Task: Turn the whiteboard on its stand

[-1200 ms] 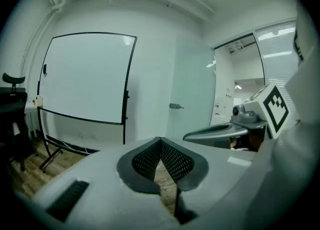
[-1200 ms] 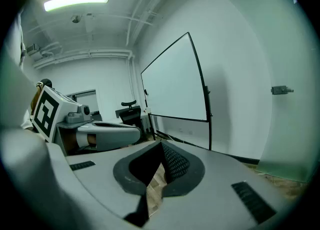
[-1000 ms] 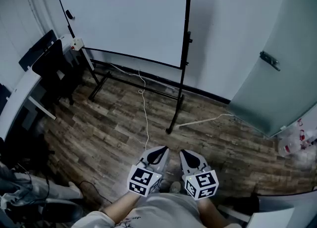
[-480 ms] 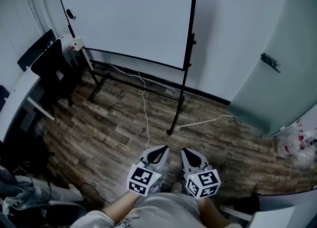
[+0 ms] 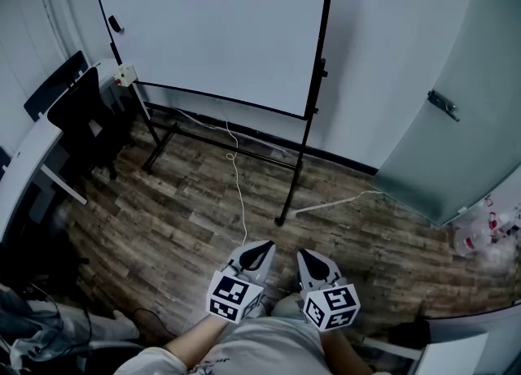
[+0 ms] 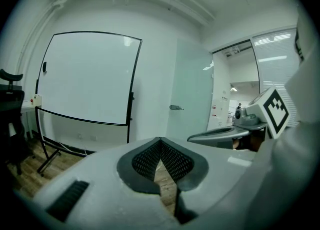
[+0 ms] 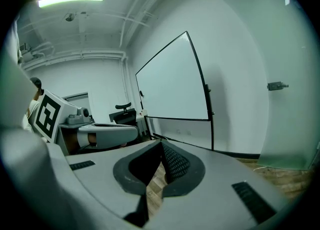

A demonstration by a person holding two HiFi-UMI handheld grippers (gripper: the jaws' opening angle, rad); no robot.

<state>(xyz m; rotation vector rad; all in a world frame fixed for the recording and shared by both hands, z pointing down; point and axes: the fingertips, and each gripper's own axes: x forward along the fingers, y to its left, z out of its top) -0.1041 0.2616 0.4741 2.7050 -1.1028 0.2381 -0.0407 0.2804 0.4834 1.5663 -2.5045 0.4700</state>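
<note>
The whiteboard (image 5: 212,23) stands upright in its black wheeled stand (image 5: 312,117) against the far wall, its blank white face towards me. It also shows in the left gripper view, whiteboard (image 6: 85,77), and in the right gripper view, whiteboard (image 7: 172,87). My left gripper (image 5: 262,248) and right gripper (image 5: 308,255) hang side by side close to my body, well short of the board. Both point at it. Each is shut with nothing between its tips, as the left gripper (image 6: 160,141) and right gripper (image 7: 161,145) show in their own views.
A black office chair (image 5: 81,113) and a white desk (image 5: 24,170) stand at the left. A white cable (image 5: 238,178) runs across the wooden floor from under the stand. A frosted glass door (image 5: 464,146) with a handle (image 5: 444,103) is at the right.
The board and its right post sit a little further right in the head view, as the camera has shifted. Both grippers stay shut and have hardly moved.
</note>
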